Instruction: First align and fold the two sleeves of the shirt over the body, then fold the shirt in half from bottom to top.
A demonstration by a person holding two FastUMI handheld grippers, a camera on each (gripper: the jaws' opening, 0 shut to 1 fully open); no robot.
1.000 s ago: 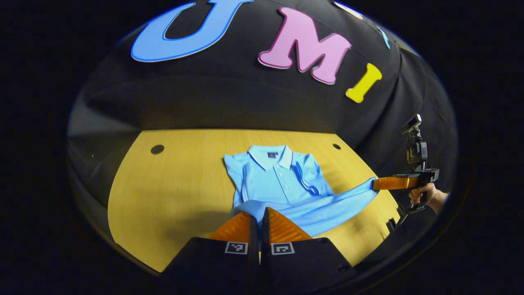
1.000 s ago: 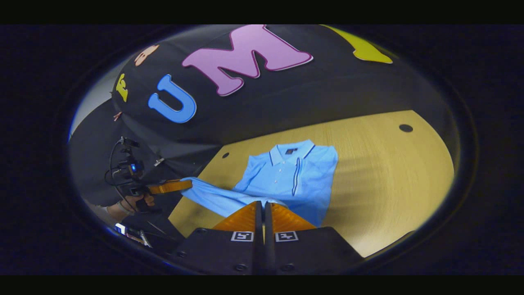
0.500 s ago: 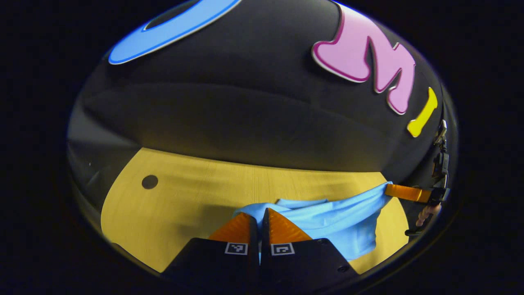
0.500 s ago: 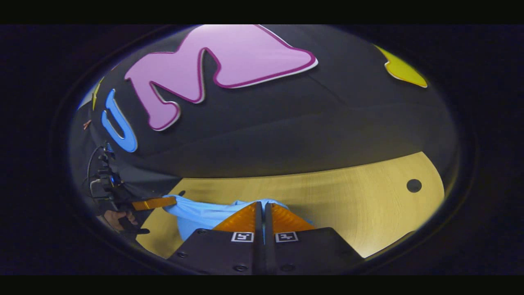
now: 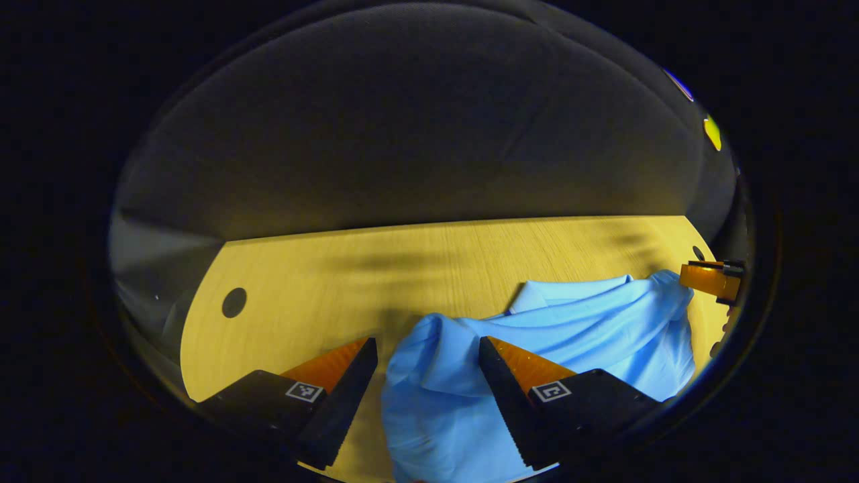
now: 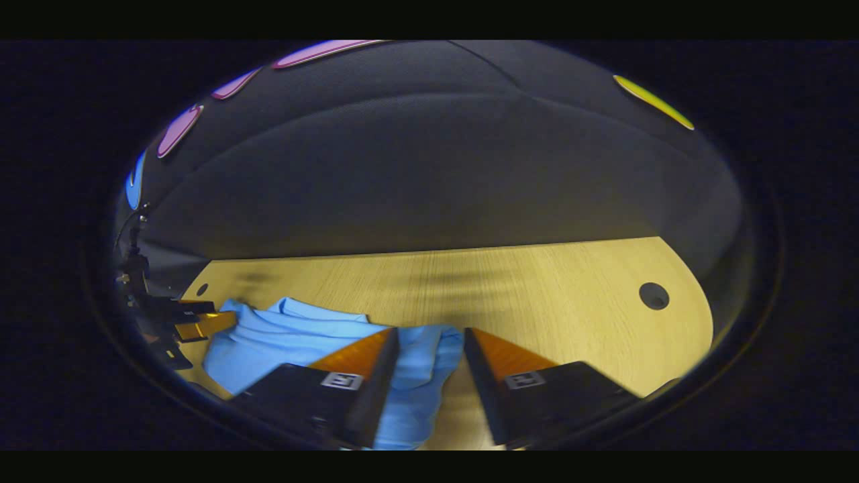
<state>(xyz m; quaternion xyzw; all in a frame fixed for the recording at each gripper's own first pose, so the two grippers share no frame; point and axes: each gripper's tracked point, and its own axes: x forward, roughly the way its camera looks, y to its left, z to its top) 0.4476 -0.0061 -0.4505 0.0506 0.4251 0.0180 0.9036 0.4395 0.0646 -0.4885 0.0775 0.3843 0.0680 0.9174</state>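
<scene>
Nearest in the left gripper view, the left gripper point(image 5: 427, 352) has its two fingers spread wide apart, and a bunched fold of the light blue shirt point(image 5: 537, 335) lies in the gap between them, resting on the table rather than pinched. The cloth touches the inner edge of the finger on the right of that view; the other finger stands clear of it over bare wood. In the right gripper view, the right gripper point(image 6: 429, 342) is likewise open, fingers parted, with a rumpled edge of the shirt point(image 6: 302, 335) lying between them and running under the finger on the left of that view.

Beyond the fingers, the shirt sits in a loose, wrinkled heap on the yellow wooden table point(image 5: 322, 282), its folds rising in soft ridges, with a flatter pale panel showing at its far edge. At the far right rim of the left gripper view the other gripper's tip sits just beside the shirt's far corner; whether it touches is unclear. A round dark hole point(image 5: 234, 302) marks the table well to the left. Farthest back hangs the black cloth wall point(image 5: 416, 127).
</scene>
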